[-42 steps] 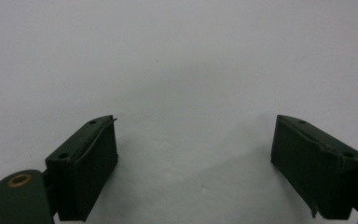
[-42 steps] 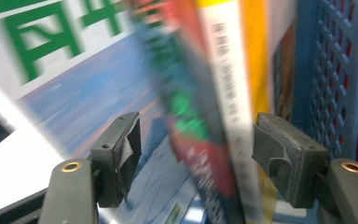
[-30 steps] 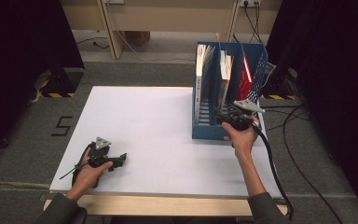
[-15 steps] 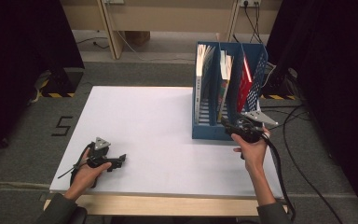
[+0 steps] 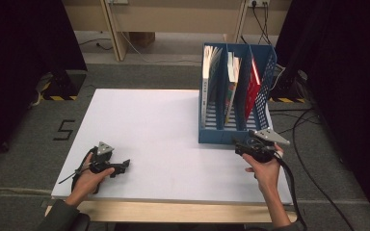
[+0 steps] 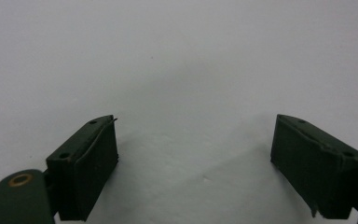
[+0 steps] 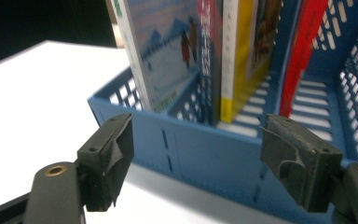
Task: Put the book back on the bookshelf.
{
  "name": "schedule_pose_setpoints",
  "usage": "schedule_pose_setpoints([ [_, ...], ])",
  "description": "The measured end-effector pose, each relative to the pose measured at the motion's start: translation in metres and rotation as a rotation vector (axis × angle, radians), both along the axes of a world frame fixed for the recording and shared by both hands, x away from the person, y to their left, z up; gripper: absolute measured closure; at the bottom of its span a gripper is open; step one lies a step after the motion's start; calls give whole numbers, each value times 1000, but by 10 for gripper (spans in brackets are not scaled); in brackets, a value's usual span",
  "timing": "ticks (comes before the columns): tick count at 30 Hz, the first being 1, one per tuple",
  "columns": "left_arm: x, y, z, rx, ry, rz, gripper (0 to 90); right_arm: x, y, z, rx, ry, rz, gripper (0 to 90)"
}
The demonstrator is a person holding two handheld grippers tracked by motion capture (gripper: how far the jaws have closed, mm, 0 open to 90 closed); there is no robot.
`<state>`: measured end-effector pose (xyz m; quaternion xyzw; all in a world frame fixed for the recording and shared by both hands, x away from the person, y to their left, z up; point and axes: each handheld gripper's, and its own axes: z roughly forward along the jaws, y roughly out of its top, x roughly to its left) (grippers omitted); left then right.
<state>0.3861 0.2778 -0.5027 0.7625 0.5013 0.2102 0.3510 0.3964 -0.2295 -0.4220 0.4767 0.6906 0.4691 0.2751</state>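
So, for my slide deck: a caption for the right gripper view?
Open right tool faces the blue file rack holding upright books.

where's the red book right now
In the high view the red book stands in the rightmost slot of the blue file rack, beyond the right gripper.

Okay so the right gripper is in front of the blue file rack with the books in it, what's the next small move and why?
Probably draw the right gripper a little further back from the blue file rack. Its jaws have just been opening and hold nothing, and three books, including the red book, stand in the compartments. The left gripper rests open on the white table.
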Motion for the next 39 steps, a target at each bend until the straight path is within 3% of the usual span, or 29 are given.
schedule_pose_setpoints([
  [3,0,0,0,-1,0,0,137,-6,-3,-8,11,6,9,224],
  [7,0,0,0,0,-1,-4,137,-17,-6,-16,-41,1,6,204],
  [10,0,1,0,1,0,-8,137,-24,-7,-24,-43,29,8,175],
  [17,-1,2,0,-1,-2,-20,136,-34,-2,-36,-105,76,34,158],
  [21,-1,2,0,-1,-3,-23,136,-38,4,-38,-153,66,53,159],
  [25,-1,3,0,-2,-3,-23,136,-43,7,-42,-162,78,61,164],
  [31,-1,3,0,-3,-3,-26,136,-50,4,-52,-139,134,66,159],
  [34,-1,3,0,-3,-3,-26,136,-53,4,-56,-189,143,62,159],
  [39,-1,3,0,-3,-3,-27,136,-55,8,-65,-202,208,71,160],
])
